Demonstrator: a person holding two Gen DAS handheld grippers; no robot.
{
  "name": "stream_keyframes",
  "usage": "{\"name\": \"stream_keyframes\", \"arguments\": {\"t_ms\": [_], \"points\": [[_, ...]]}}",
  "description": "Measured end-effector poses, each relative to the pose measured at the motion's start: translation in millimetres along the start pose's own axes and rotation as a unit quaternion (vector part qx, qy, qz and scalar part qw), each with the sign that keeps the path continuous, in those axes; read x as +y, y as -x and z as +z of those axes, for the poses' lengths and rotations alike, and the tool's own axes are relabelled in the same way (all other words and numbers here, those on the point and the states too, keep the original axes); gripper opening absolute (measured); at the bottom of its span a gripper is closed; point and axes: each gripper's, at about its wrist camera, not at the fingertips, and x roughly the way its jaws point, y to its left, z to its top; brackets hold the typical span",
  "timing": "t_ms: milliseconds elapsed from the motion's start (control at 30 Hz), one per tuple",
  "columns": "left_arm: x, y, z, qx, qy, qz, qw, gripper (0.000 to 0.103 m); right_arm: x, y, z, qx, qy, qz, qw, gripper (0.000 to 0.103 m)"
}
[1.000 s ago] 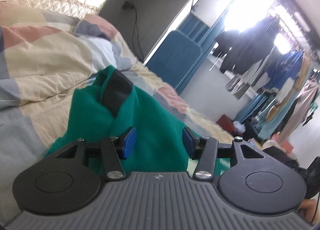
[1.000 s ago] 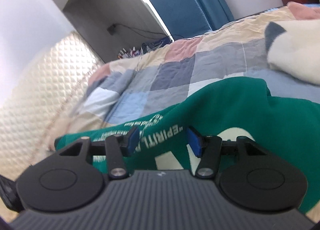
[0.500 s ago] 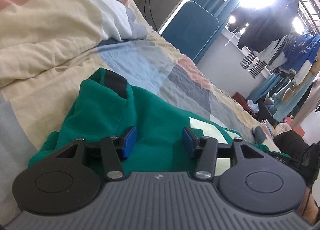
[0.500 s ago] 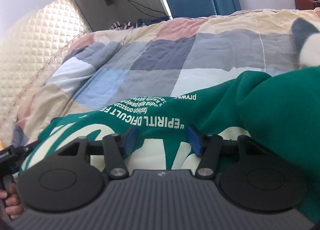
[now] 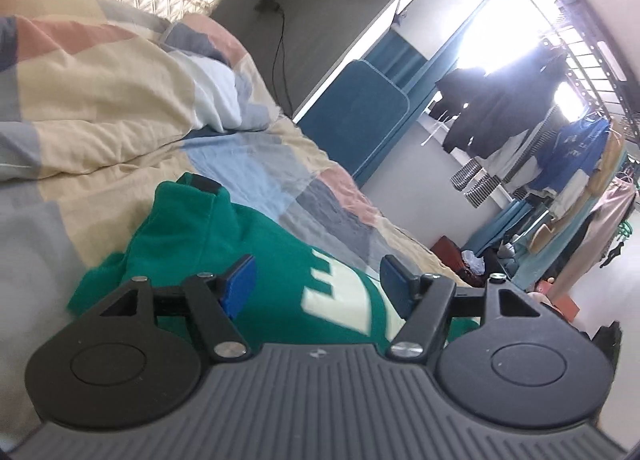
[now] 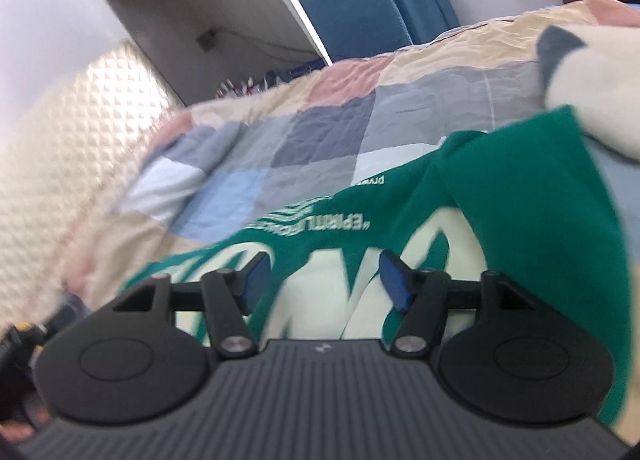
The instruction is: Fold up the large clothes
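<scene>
A green sweatshirt (image 5: 248, 244) with cream lettering lies on the patchwork quilt; its dark collar (image 5: 202, 183) points away in the left wrist view. My left gripper (image 5: 318, 284) is open and empty just above the green cloth near the cream print. In the right wrist view the same sweatshirt (image 6: 520, 196) shows its cream letters and small white text, with a fold at the right. My right gripper (image 6: 322, 278) is open and empty above the cream lettering.
The patchwork quilt (image 5: 120, 108) covers the bed, bunched at the left. A cream pillow or blanket (image 6: 592, 72) lies by the sweatshirt's right side. A blue chair back (image 5: 360, 112) stands past the bed, and hanging clothes (image 5: 560, 148) fill the right.
Both grippers stay open and empty. The left view has lifted and tilted back, showing more of the cream print. The right view has shifted and blurred, closer over the lettering.
</scene>
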Motion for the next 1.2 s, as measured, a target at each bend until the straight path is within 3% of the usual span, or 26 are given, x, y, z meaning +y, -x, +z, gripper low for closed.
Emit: {"name": "stream_keyframes", "arguments": {"t_ms": [133,333,467,567,633,700,1033,1200], "points": [[-12.3,30.2,-18.6,0.012,-0.002,0.013,0.9999,0.074,10.1,41.2,-15.3,-0.012,-0.033,0.031,0.999,0.073],[0.7,40.4,-39.7,0.050,0.078,0.023,0.9954,0.074,18.2,56.5,-58.7,0.031,-0.090,0.078,0.992,0.074],[19.6,22.5,-54.6,0.081,0.135,0.018,0.9874,0.077,1.1,41.0,-75.4,0.058,-0.168,0.076,0.981,0.075],[39.4,6.1,-60.9,0.086,0.183,0.029,0.9790,0.081,-8.0,30.9,-76.0,0.062,-0.186,0.065,0.978,0.074],[56.8,-3.7,-64.6,0.090,0.221,0.041,0.9702,0.084,-12.8,26.1,-74.8,0.060,-0.201,0.066,0.975,0.074],[72.0,-9.5,-68.9,0.089,0.268,0.022,0.9590,0.086,-17.4,22.9,-75.6,0.063,-0.215,0.071,0.972,0.074],[84.7,-21.8,-65.8,0.060,0.286,0.007,0.9565,0.089,-32.2,1.6,-78.8,0.064,-0.255,0.061,0.963,0.076],[88.8,-21.1,-59.7,0.035,0.299,-0.029,0.9531,0.089,-49.1,13.1,-89.2,0.045,-0.317,0.089,0.943,0.087]]}}
